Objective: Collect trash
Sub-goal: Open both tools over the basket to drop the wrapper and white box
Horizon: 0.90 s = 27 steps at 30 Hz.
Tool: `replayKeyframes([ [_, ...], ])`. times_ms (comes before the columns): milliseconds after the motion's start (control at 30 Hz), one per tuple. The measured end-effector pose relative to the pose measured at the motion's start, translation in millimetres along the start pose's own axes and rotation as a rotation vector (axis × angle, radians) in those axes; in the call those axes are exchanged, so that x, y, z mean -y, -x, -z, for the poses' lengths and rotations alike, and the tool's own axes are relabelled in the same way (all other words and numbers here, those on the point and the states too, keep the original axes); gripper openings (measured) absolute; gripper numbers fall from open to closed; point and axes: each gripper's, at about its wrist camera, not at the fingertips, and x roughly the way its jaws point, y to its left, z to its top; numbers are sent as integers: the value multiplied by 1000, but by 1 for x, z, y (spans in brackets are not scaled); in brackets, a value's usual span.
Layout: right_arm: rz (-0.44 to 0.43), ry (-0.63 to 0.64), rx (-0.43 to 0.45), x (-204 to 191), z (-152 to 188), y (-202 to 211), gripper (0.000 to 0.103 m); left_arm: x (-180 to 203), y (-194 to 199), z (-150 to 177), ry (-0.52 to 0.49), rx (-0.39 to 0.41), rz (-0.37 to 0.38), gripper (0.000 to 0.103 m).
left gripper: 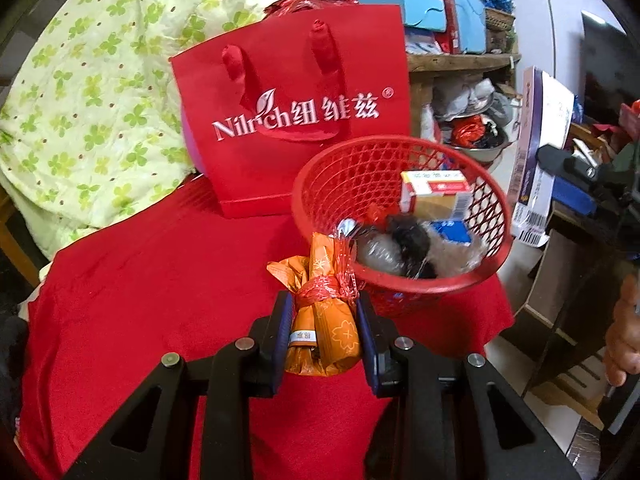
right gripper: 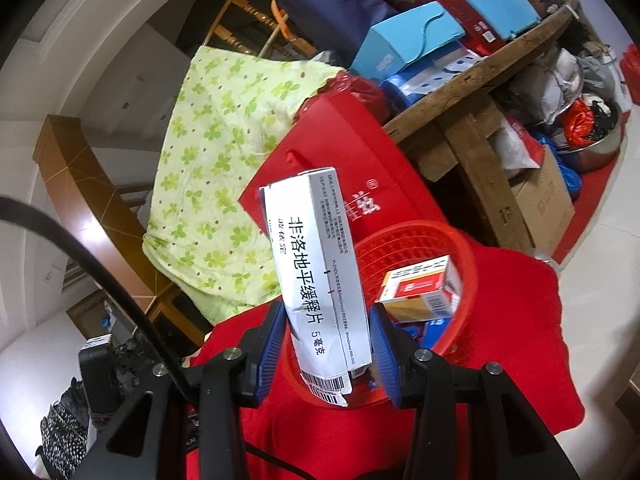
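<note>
A red mesh basket (left gripper: 340, 176) stands on a red cloth and holds a red-and-yellow box (left gripper: 436, 194), a blue packet and a clear bag with something dark. My left gripper (left gripper: 324, 320) is shut on an orange wrapper bundle (left gripper: 324, 308) tied with red plastic, just in front of the basket's near rim. My right gripper (right gripper: 328, 344) is shut on a white medicine box (right gripper: 316, 264), held upright over the basket's near edge (right gripper: 456, 240). The same white box (left gripper: 540, 152) shows at the right of the left wrist view.
A red paper bag (left gripper: 292, 112) stands behind the basket against a green clover quilt (left gripper: 92, 92). A wooden shelf (right gripper: 472, 76) with blue and red boxes is behind. A cardboard box (right gripper: 548, 200) and a steel bowl (right gripper: 600, 148) sit on the floor at the right.
</note>
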Motion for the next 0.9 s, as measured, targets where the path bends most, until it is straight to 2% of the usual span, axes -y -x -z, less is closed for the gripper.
replayKeyframes([
  [267,20,15,-13,4,-8,-13,46,2,-6,-33,8,46,50,34],
  [633,18,57,-48,6,-28,-60,46,16,-44,-66,25,91,187,34],
  [733,35,51,-75,13,-33,-79,46,19,-60,-68,27,85,209,34],
  [900,72,52,-139,21,-37,-113,48,10,-85,-62,64,37,195,34],
])
